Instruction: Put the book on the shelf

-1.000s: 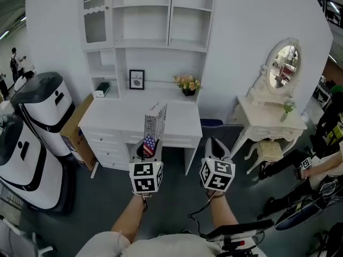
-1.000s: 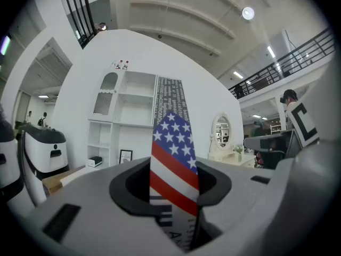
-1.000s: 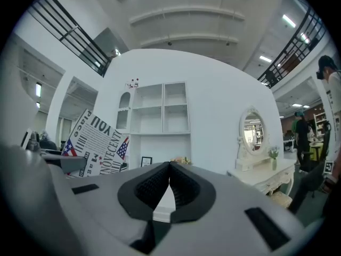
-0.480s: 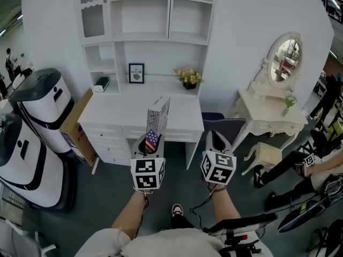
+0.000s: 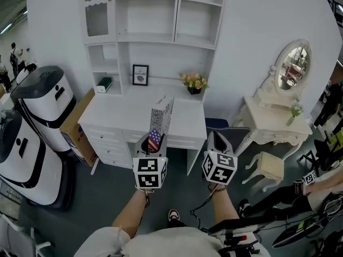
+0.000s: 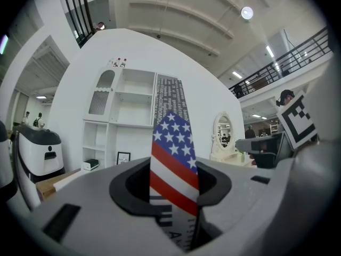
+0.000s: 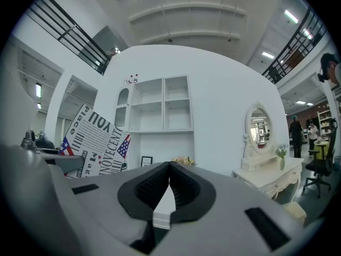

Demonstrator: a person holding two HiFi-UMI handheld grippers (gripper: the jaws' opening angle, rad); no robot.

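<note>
Book stands upright at centre frame, its lower edge clamped in the left gripper. The right gripper is closed and empty. This looks like the carry step; next, raise the book toward the shelf at upper centre.

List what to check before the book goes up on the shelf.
1. Grip: left gripper shut on the lower end of the book: ok.
2. Attitude: book stands nearly upright above the jaws: ok.
3. Other tool: right gripper shut, holding nothing: ok.
4. Target: open shelf bays above the desk look empty: ok.
5. Obstacles: picture frame and flowers sit at the desk's back, apart from the book: ok.
6. Reach to the shelf bays from here: cannot tell.
</note>
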